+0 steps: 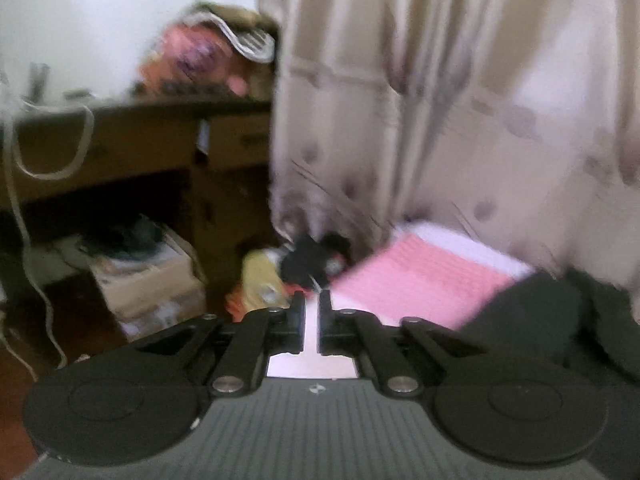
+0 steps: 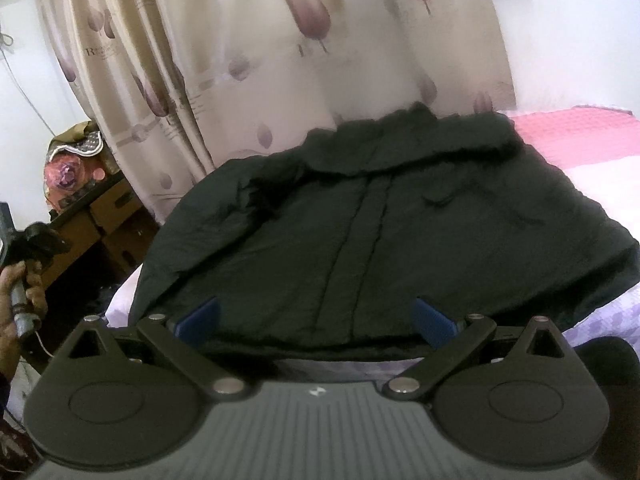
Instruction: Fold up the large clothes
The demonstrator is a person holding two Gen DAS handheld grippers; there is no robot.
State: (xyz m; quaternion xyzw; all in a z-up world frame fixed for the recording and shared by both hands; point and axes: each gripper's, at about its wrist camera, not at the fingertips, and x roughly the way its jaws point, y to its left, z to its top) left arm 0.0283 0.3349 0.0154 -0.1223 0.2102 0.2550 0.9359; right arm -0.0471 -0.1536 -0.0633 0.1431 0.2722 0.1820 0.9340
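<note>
While the right gripper [image 2: 316,320] gapes over the black jacket's [image 2: 360,232] near hem, the nearly closed, empty left gripper [image 1: 311,320] risks lopsided folding.

The jacket [image 2: 360,220] is black all over, its front placket the same black. The bed [image 2: 592,140] under it wears a pink cover with a fine woven check, white at the edge, and a pale lilac sheet with a faint check nearer the camera. The curtain [image 2: 248,64] is cream with mauve and purple leaf shapes and thin grey lines. The right gripper [image 2: 316,318] is black with blue pads on its fingers [image 2: 434,320] and a grey ribbed body. The left gripper [image 1: 310,322] is black throughout. The worktop [image 1: 132,136] is brown wood; on it lies a pink and purple bundle [image 1: 192,60].
</note>
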